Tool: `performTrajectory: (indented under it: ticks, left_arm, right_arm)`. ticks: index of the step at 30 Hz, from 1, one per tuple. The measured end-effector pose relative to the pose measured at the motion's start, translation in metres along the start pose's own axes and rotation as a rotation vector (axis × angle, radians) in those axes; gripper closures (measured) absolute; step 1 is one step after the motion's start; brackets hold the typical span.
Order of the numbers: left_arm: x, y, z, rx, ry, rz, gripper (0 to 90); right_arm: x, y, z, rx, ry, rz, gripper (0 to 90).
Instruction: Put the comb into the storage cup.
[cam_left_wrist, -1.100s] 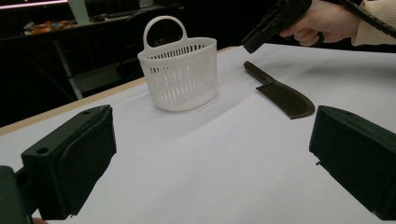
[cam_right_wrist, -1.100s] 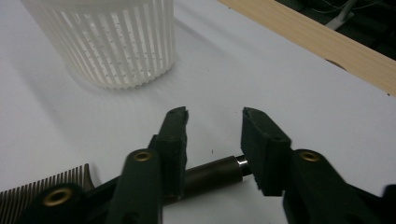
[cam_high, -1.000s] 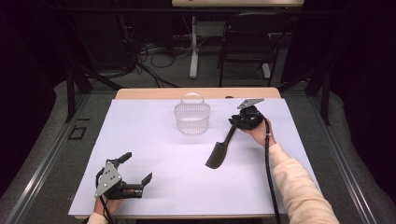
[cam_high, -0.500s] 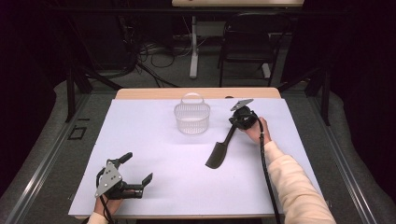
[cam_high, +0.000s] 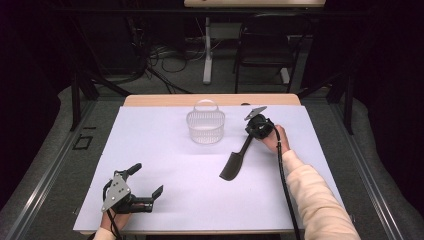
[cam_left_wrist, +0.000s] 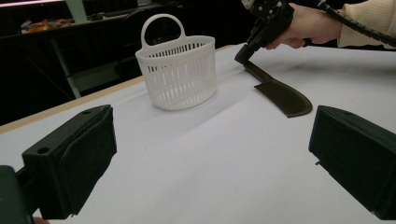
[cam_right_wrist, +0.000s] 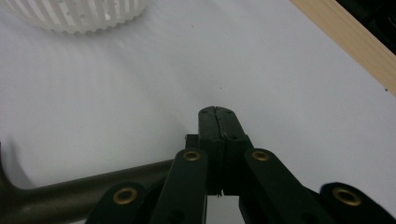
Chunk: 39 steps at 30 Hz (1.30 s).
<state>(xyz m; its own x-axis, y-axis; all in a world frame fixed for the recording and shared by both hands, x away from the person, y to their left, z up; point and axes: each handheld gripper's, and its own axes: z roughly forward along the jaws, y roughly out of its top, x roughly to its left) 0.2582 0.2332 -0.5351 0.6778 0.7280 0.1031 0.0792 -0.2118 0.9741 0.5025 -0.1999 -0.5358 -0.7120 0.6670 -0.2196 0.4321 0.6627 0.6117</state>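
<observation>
Up close, right gripper (cam_right_wrist: 218, 116) clamps spatula (cam_right_wrist: 70, 198) handle; left gripper (cam_high: 148, 181) gapes empty

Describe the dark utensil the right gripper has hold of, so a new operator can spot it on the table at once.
Start at the white sheet covering the table, then find the white slotted basket near its far edge. Just right of the basket, a black spatula lies slanting toward the person, its handle end clamped in the right gripper. It is the one dark, flat-bladed thing lying on the white sheet.
</observation>
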Motion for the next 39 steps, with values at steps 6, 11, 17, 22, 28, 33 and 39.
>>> performTrajectory:
  ticks: [6, 11, 17, 22, 28, 33, 39]
  left_arm:
    - [0.000, 0.000, 0.000, 0.000, 0.002, 0.000, 0.7]
    - [0.000, 0.000, 0.000, 0.000, 0.002, 0.000, 0.7]
    - [0.000, 0.000, 0.000, 0.001, 0.002, 0.002, 0.8]
    - [0.000, 0.000, -0.001, 0.002, 0.002, 0.002, 0.8]
    - [0.000, 0.000, 0.000, -0.002, 0.000, 0.001, 0.8]
    - [0.000, 0.000, -0.001, -0.001, 0.003, 0.004, 0.8]
    - [0.000, 0.000, -0.001, -0.002, 0.002, 0.003, 0.9]
  right_arm:
    - [0.000, -0.002, 0.001, 0.018, 0.007, -0.005, 90.0]
    - [-0.002, -0.003, 0.000, 0.034, 0.008, -0.004, 90.0]
    - [-0.002, -0.005, 0.000, 0.044, 0.009, -0.007, 90.0]
    - [-0.002, -0.008, -0.003, 0.073, 0.012, -0.007, 90.0]
    - [-0.003, -0.012, -0.005, 0.089, 0.020, -0.028, 90.0]
    - [-0.003, -0.014, -0.006, 0.098, 0.027, -0.013, 90.0]
    - [-0.003, -0.017, -0.006, 0.123, 0.035, -0.027, 90.0]
